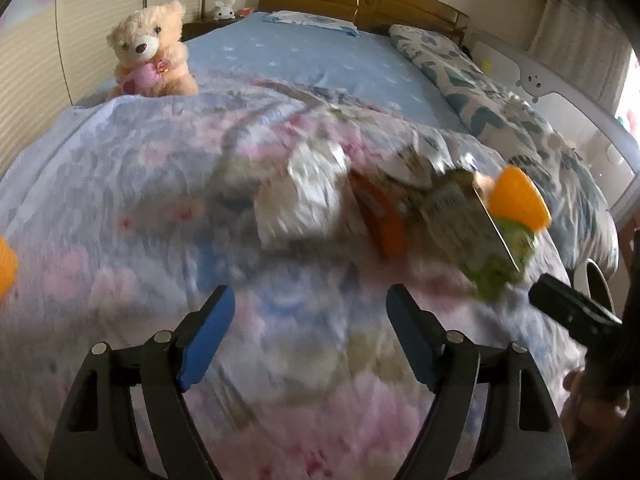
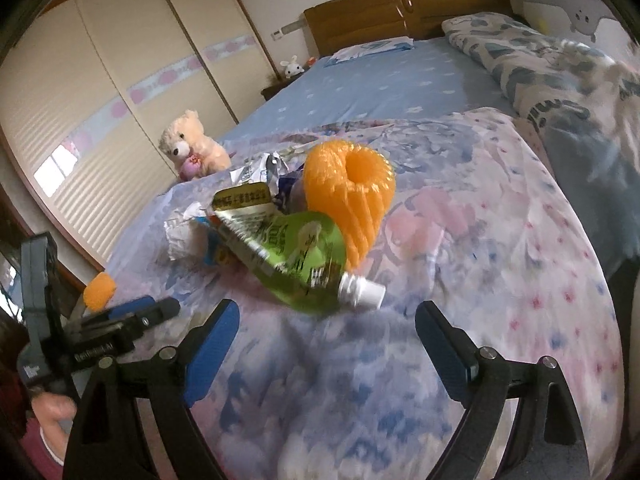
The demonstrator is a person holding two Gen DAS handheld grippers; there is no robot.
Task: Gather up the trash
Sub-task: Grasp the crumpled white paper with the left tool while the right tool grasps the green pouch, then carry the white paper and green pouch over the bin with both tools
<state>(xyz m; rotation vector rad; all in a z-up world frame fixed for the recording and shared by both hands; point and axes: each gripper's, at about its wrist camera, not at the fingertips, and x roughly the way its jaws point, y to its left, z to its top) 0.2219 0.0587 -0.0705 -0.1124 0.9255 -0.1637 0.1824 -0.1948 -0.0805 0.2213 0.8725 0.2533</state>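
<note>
Both my grippers are spread wide with nothing between the pads: my left gripper point(image 1: 310, 334) and my right gripper point(image 2: 326, 346) hang over the flowered quilt point(image 2: 500, 240). Just ahead lies the trash: a green pouch point(image 2: 298, 258), crumpled wrappers point(image 2: 260, 170), an orange foam net point(image 2: 352, 196). A teddy bear point(image 2: 192, 144) sits beyond.

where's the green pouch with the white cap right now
In the right wrist view the green pouch lies on the floral quilt just ahead of the open right gripper, touching the orange foam net.
</note>
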